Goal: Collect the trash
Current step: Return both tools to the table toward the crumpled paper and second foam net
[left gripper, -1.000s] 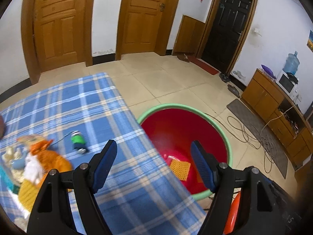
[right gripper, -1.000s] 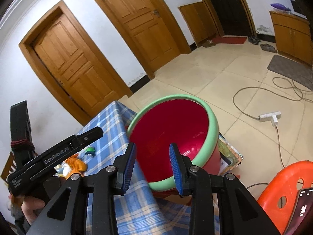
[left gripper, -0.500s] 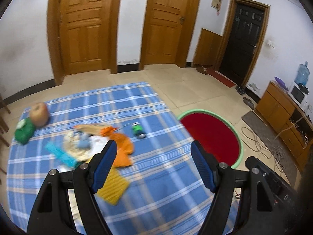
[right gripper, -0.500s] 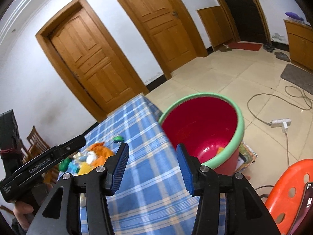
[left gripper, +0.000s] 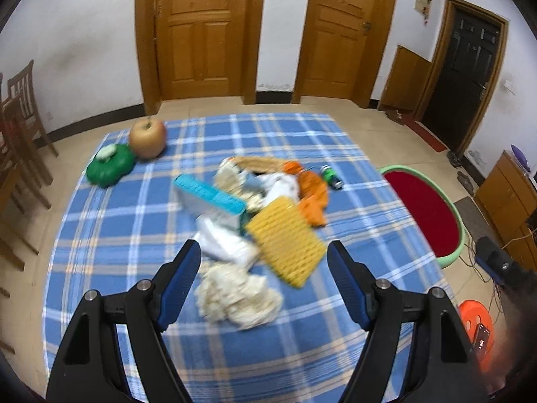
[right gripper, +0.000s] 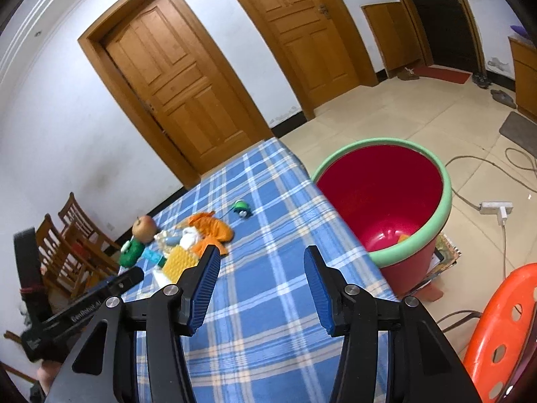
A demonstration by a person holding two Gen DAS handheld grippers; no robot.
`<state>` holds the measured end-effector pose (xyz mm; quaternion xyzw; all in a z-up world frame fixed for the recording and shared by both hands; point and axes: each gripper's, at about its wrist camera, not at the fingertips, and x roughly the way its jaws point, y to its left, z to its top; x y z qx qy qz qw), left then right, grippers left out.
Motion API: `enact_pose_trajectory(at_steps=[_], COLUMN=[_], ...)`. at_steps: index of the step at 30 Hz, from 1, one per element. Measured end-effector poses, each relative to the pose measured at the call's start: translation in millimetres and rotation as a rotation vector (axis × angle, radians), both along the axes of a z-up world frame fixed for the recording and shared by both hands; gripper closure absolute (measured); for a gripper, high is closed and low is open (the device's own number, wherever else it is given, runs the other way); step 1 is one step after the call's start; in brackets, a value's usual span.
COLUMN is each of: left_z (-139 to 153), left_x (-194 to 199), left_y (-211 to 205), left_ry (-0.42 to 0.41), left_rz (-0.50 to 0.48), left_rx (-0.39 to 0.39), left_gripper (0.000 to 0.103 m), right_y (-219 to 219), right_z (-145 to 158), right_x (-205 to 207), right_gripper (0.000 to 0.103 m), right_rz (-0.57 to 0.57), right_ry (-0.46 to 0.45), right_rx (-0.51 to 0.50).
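My left hand-held gripper point(left gripper: 263, 280) has swung away from the red bucket point(left gripper: 423, 211), which now sits at the right edge of its frame, and the trash pile point(left gripper: 258, 216) on the blue plaid table point(left gripper: 110, 235) fills the centre. Its jaws stand wide and empty, with the crumpled white wad point(left gripper: 236, 297) lowest in the pile between them. My right hand-held gripper point(right gripper: 261, 288) has just been opening, nothing between its jaws, and it has pulled back from the bucket. I judge a drop is done and the next pick is starting; the yellow mat point(left gripper: 285, 240) or that wad looks closest.
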<state>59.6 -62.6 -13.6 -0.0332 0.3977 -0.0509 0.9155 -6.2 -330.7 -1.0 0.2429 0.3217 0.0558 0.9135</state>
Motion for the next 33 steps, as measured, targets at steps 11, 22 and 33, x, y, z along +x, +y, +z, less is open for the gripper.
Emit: enact_pose_trajectory(at_steps=[11,22,33], left_z=[-36.2,-64.3,-40.8], left_x=[3.0,7.1,-1.9], left_y=[27.9,35.7,48.0], left_ry=[0.093,0.146,0.074], left_rz=[0.050,0.008,0.018], left_rx=[-0.032,-0.188,-0.187], left_gripper=[0.026,0.053,0.062], right_y=[19.5,37.8,63.1], right_z=[-4.6,-10.4,-16.7], right_x=[0.1,3.5,19.7], right_gripper=[0.047,0.047,0.047], right_rz=[0.033,0.064,0.126], right_ry=[0.034,0.060,0.099], right_rx=[-0.012,-0.047,-0.086])
